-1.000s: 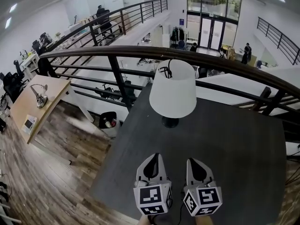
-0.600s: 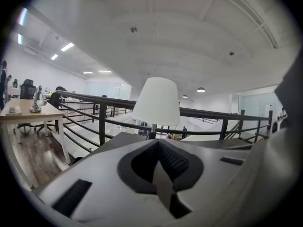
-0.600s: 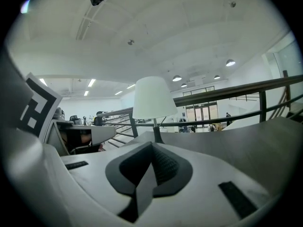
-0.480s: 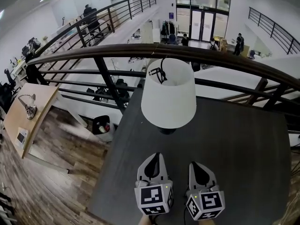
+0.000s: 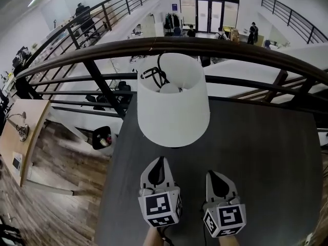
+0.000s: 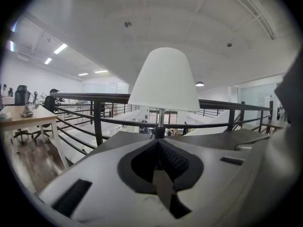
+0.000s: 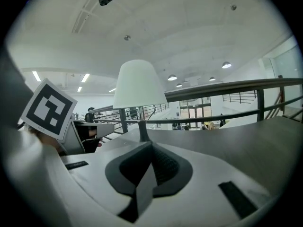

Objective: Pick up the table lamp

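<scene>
**Grippers nearer the lamp; both sets of jaws closed and empty**

Since the earlier head view frames, the table lamp point(image 5: 173, 111) has grown larger and now sits closer ahead of both grippers, and its base has passed out of sight under the shade. The railing point(image 5: 230, 47) has also shifted lower in that view.

Left gripper point(image 5: 158, 161): jaws pressed together, nothing between them. In the left gripper view, the closed tips point(image 6: 158, 142) point straight at the lamp. The white shade point(image 6: 164, 79) stands above and just beyond the tips, with the metal stem point(image 6: 161, 117) and dark base point(image 6: 159, 132) directly ahead. No contact with the lamp is visible.

Right gripper point(image 5: 214, 174): jaws likewise closed together and empty. In the right gripper view, the lamp shade point(image 7: 138, 86) lies ahead and a little to the left of the tips point(image 7: 150, 145). Its stem point(image 7: 142, 129) is clear of them.

The two grippers sit side by side, near each other but apart, each carrying its marker cube point(image 5: 159, 208) at the rear. They are above the dark table point(image 5: 266, 152).

The lamp stands upright on that table, beyond both grippers and on the near side of the railing. A black cord point(image 5: 152, 76) loops over the shade's open top, where the bulb point(image 5: 169, 88) is visible.

Far off to the left of the left gripper, on the lower floor, are a wooden desk point(image 5: 11, 146) and a black bin point(image 5: 102, 138).
</scene>
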The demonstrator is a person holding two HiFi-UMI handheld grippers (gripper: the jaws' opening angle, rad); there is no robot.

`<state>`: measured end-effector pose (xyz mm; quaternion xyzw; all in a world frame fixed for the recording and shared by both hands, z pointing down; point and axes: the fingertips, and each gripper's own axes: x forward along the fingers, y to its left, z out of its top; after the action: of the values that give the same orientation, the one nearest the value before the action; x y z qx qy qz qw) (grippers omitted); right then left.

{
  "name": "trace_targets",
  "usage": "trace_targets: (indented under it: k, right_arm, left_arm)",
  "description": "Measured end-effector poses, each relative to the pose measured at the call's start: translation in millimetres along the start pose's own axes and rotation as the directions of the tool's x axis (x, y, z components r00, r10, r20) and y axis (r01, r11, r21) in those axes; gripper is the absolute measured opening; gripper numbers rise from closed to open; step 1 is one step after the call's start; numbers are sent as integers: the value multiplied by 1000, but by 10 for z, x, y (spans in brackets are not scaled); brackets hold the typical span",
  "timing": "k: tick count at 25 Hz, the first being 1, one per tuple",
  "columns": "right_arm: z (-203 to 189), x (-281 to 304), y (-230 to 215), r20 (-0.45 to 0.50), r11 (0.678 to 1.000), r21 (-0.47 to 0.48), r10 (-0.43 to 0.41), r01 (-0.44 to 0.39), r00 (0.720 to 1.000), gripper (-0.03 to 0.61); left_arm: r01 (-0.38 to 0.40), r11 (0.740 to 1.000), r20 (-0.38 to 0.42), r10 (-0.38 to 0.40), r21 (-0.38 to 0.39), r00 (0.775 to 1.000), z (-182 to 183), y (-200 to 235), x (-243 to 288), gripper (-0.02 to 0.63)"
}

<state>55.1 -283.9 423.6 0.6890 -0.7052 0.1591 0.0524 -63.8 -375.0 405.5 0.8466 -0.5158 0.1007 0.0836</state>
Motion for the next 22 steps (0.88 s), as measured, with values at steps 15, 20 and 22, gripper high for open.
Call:
trace_targets:
  k: [15,20,22]
  right_arm:
    - [-180,364,-78,7,999,-37,0,0,1000,-5]
    - [-297,320,-119,-35,999,-48,24,-26,999,-5]
    - [-344,310,-131,-64,998,-45,37,-40,997,-5]
  left_arm:
    - [41,999,5,-41,29,999,-319,-45,615,12]
    - [23,999,3,-23,24,1000,-422,-136,715,15]
    - [19,1000,7,-19,15,1000,-431,-175,752,34]
